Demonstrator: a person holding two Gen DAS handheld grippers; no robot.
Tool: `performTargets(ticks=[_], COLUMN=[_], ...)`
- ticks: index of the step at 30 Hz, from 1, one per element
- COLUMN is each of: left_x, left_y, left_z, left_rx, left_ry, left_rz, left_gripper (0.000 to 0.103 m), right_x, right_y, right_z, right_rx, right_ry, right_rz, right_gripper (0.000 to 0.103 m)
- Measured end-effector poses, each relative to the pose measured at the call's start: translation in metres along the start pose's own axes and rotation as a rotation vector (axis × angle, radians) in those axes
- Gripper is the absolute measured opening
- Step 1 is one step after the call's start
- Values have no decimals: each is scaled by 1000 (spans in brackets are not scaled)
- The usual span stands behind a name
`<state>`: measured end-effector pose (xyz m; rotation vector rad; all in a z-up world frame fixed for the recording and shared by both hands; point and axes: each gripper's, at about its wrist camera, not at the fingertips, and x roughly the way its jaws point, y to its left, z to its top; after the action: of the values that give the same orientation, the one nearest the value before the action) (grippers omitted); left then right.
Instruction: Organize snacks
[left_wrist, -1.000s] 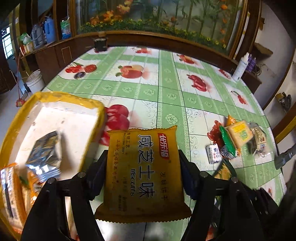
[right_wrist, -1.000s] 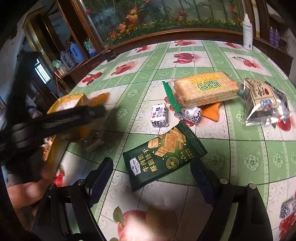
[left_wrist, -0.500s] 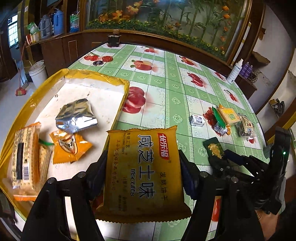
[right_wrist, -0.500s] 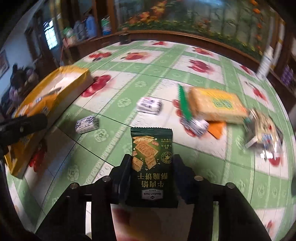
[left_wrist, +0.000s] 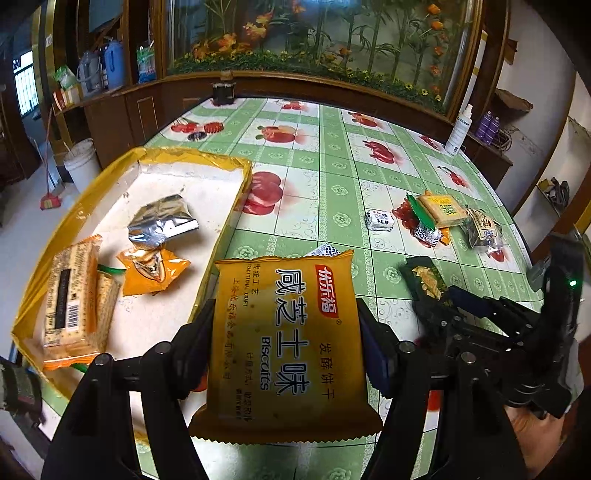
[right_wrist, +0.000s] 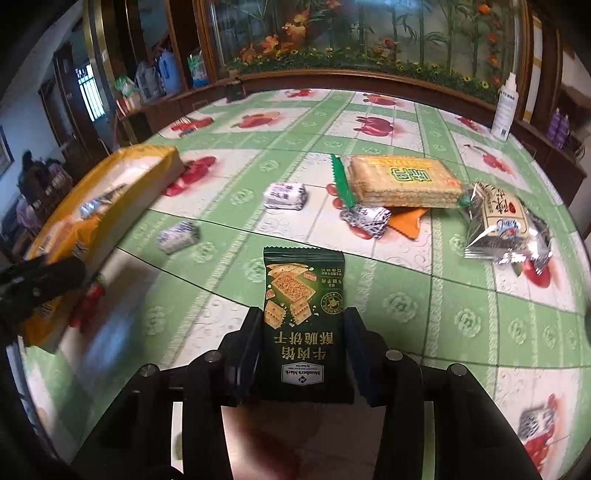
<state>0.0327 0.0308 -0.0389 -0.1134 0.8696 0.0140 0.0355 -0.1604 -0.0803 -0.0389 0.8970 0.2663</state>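
Left wrist view: the left gripper (left_wrist: 286, 350) clamps a yellow biscuit packet (left_wrist: 286, 343) between its pads, above the near edge of the yellow tray (left_wrist: 74, 221) at ten o'clock. At three o'clock, the right gripper (right_wrist: 301, 350) is closing its jaws on a dark green cracker packet (right_wrist: 304, 321) over the green tablecloth (right_wrist: 406, 295); loose snacks lie beyond at one o'clock.
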Motion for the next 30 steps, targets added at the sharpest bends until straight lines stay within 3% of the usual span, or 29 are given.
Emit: performTargets(ticks=[9, 30], left_x=[-12, -18], left_y=[-4, 23], left_z=[-5, -14], left_rx=[28, -19], left_ry=[-32, -41], left_rz=[44, 78], left_gripper=[69, 69], right_x=[-36, -44], right_y=[9, 55], right_z=[4, 4], right_rx=[20, -43], right_ry=[-78, -66], right_rz=[72, 153], right_gripper=[45, 45])
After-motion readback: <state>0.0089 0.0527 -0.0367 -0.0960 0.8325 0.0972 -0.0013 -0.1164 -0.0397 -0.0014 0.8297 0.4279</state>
